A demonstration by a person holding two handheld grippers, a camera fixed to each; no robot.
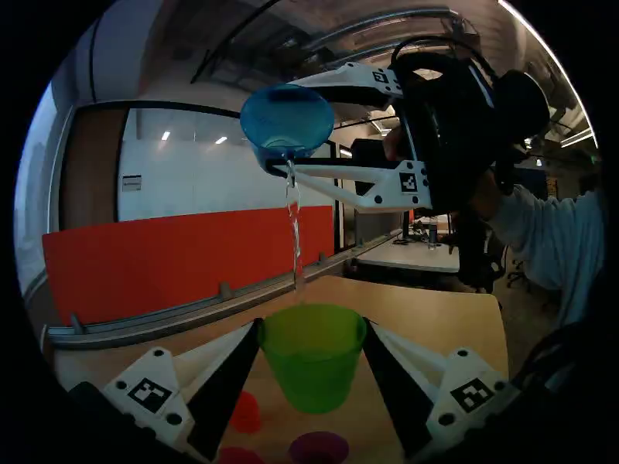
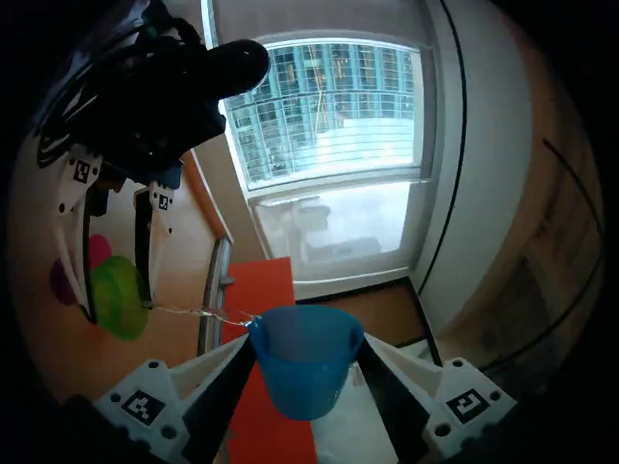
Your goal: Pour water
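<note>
Left gripper view: left gripper [image 1: 311,329] is clamped on the green cup [image 1: 313,367], both fingers pressing its sides, cup upright and held over the wooden table [image 1: 441,317], well in from its far edge. Right gripper [image 1: 290,127] sits above it, closed on the blue cup [image 1: 286,116], which is tipped mouth-down; a thin water stream [image 1: 294,224] falls from its rim toward the green cup's mouth. A red cup [image 1: 246,410] and a purple cup [image 1: 319,447] rest on the table under the green cup. An orange panel [image 1: 178,263] runs behind the far edge; a sleeve [image 1: 549,240] is at right. Right gripper view: right gripper [image 2: 306,344] grips the blue cup [image 2: 306,375] on both sides. Water [image 2: 201,312] leaves its rim toward the green cup [image 2: 114,290], held in the left gripper [image 2: 117,308] over the table [image 2: 46,348]. A window [image 2: 340,116] is behind.
</note>
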